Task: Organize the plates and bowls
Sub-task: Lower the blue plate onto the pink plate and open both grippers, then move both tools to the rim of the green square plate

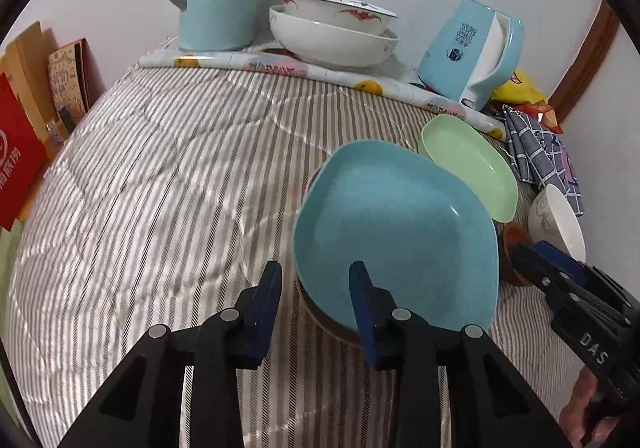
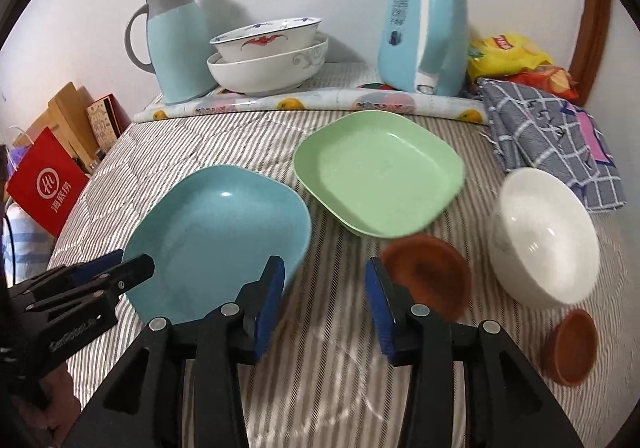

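A blue square plate [image 1: 396, 232] lies on the striped cloth, seemingly on top of a brownish dish whose rim shows below it. My left gripper [image 1: 316, 288] is open, its fingers straddling the plate's near left edge. The plate also shows in the right wrist view [image 2: 216, 240], with the left gripper [image 2: 116, 268] at its left edge. A green square plate [image 2: 380, 172] lies behind it. A white bowl [image 2: 544, 236] sits at right, with two small brown saucers [image 2: 428, 272] [image 2: 572, 348] near it. My right gripper [image 2: 324, 288] is open and empty, between blue plate and saucer.
Two stacked white bowls [image 2: 268, 56], a blue thermos jug [image 2: 172, 44] and a blue kettle [image 2: 428, 32] stand on a fruit-print mat by the wall. A checked cloth [image 2: 548, 136] and snack bags [image 2: 508, 56] lie at right. Red and brown boxes [image 2: 48, 184] stand at left.
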Available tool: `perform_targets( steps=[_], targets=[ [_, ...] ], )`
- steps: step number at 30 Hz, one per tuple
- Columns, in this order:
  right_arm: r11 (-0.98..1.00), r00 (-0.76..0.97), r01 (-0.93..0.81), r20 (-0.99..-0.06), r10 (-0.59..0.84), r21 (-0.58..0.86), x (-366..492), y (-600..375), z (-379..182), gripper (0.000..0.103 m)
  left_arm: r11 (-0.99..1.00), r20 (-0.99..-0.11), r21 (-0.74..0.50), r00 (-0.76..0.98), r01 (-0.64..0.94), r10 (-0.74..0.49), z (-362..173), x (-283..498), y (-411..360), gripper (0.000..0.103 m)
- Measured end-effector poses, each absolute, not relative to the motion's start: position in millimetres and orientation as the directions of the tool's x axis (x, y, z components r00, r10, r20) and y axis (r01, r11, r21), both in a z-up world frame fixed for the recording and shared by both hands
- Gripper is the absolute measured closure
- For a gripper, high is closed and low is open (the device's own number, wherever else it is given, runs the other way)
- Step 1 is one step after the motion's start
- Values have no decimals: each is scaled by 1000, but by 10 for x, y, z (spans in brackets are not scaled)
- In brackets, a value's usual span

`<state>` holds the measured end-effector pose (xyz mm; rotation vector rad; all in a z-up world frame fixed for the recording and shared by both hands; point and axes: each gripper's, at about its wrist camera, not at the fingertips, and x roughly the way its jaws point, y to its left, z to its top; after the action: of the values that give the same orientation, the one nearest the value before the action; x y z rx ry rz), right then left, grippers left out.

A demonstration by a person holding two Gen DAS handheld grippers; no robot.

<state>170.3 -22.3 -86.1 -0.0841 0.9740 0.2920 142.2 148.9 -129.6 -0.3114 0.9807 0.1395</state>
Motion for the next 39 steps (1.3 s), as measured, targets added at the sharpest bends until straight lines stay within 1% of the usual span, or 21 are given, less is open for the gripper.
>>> perform_targets(
  steps=[5,11,16,23,26,33,38,39],
  targets=[
    [963,537,-259,-819,202,68,1600,-349,-822,61,958,-828,-189,560,-216,-37,-1255,1344,1371,71],
    [965,533,-250,-821,202,75,1484,-399,-836,61,957,-831,-196,555,-214,-46,-1266,1290,1326,70],
    [966,534,-247,-821,200,75,1380,-440,-833,61,966,-831,-152,556,-211,-9,-1195,1228,1284,68],
    [967,541,-244,-816,201,77,1322,-469,-776,60,964,-825,-148,565,-219,2,-1113,1187,1282,67],
    [971,555,-226,-810,190,73,1325,-519,-722,56,966,-819,-147,574,-213,2,-1059,1208,1257,67],
    [985,598,-161,-787,153,69,1440,-744,-541,56,970,-798,-150,603,-192,-4,-854,1373,1160,67],
    [988,641,-123,-753,148,90,1571,-915,-367,56,974,-778,-143,629,-177,0,-730,1545,1068,67],
    [986,639,-118,-752,165,116,1626,-958,-346,55,974,-776,-147,631,-170,-7,-715,1597,1050,67]
  ],
)
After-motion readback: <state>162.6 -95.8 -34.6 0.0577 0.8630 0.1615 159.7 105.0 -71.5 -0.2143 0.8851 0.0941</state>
